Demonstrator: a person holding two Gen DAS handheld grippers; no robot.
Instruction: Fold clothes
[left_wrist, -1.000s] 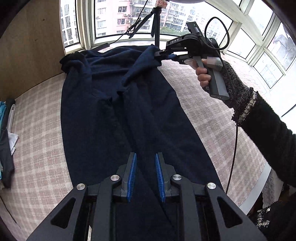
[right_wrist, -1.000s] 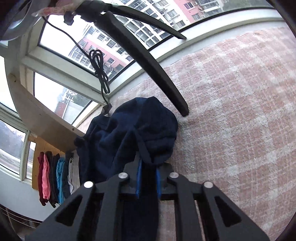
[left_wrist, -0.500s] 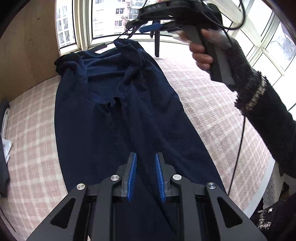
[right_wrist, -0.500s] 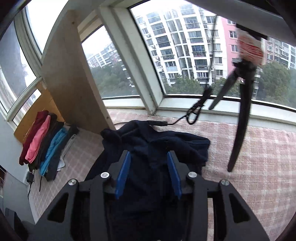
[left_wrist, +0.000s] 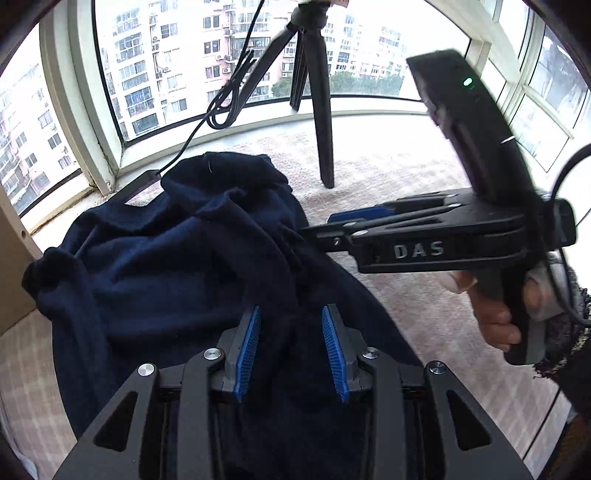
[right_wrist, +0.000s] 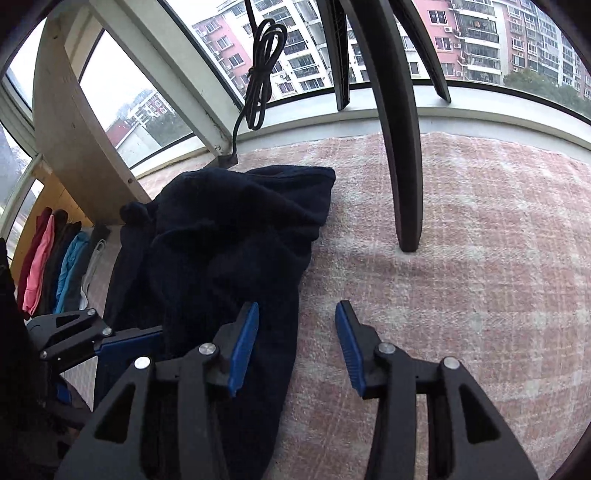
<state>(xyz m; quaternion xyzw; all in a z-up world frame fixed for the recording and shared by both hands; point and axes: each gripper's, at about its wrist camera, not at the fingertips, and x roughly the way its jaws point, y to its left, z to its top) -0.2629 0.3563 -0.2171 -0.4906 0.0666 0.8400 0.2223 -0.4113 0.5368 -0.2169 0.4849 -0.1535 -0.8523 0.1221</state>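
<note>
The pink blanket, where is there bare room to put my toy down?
Bare pink blanket lies right of the navy garment, around the tripod leg and toward the window sill. It is crowded on the left, by the garment and the stacked clothes.

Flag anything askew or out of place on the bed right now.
The navy garment is bunched and creased at its far end near the window, not flat. A tripod leg stands on the plaid cover beside it. Both grippers are open.
</note>
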